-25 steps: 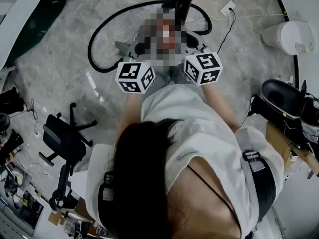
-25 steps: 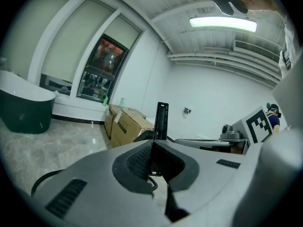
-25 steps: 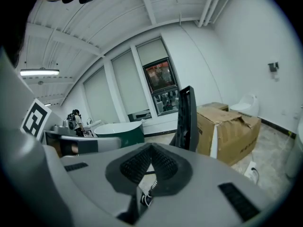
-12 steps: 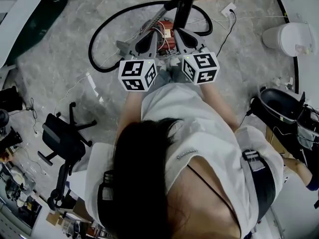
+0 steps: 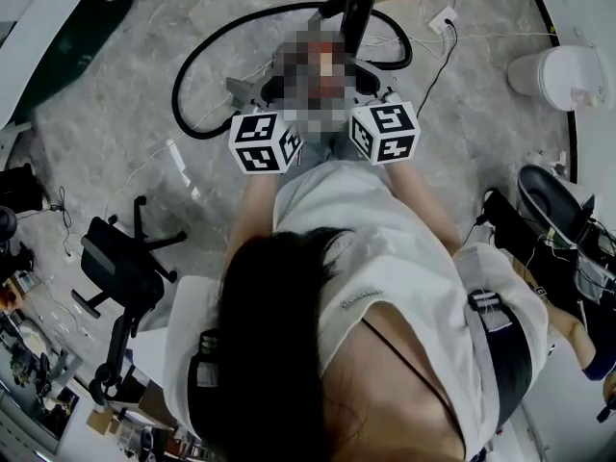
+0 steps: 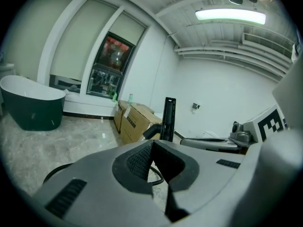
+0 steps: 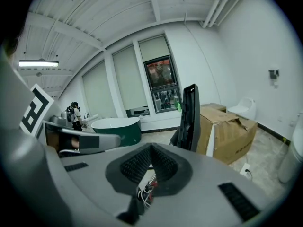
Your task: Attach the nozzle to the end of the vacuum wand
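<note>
- Your left gripper (image 6: 151,144) and right gripper (image 7: 151,148): jaws fully closed, nothing held.
- Looks like approach step; next you open up and reach the upright vacuum wand (image 5: 359,3).

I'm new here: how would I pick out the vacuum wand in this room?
Find the brown cardboard boxes. In front of them a black hose loops across the floor, and the vacuum wand stands beside that loop. It is the only slim black bar standing upright; the boxes are squat and the hose lies flat.
</note>
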`<state>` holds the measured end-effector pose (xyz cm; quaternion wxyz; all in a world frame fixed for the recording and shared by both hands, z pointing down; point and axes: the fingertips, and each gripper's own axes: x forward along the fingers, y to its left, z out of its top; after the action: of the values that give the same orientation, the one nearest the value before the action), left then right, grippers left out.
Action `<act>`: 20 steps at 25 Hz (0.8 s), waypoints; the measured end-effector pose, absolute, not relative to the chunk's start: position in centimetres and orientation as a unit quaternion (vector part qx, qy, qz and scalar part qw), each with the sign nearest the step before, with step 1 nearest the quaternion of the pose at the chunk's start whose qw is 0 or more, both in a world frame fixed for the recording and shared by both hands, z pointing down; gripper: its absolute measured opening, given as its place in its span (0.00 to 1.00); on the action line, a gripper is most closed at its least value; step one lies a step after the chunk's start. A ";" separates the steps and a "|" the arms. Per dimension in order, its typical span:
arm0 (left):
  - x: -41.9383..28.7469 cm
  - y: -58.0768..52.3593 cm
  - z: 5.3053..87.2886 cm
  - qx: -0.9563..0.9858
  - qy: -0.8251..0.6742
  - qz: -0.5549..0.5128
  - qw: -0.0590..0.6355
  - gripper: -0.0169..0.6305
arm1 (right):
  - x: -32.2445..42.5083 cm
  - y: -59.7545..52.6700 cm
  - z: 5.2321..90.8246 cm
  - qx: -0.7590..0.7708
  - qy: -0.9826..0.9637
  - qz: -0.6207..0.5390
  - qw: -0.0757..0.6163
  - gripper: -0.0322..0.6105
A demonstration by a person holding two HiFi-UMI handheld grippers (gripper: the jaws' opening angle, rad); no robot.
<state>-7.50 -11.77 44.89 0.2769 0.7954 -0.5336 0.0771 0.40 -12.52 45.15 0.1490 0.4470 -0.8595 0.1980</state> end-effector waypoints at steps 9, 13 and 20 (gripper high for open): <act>-7.1 -11.4 45.5 0.795 -0.536 0.095 0.269 0.03 | 0.4 -12.5 45.4 0.448 -0.858 0.202 0.151 0.07; -7.2 -11.4 45.5 0.795 -0.537 0.097 0.265 0.03 | 0.1 -12.3 45.5 0.446 -0.858 0.202 0.154 0.07; -6.9 -11.3 45.5 0.798 -0.536 0.104 0.254 0.03 | -0.3 -12.2 45.5 0.443 -0.859 0.205 0.156 0.07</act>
<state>-6.91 -11.28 45.46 0.2541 0.7985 -0.5359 0.1036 -0.26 -12.18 45.48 0.1559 0.4431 -0.8587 0.2048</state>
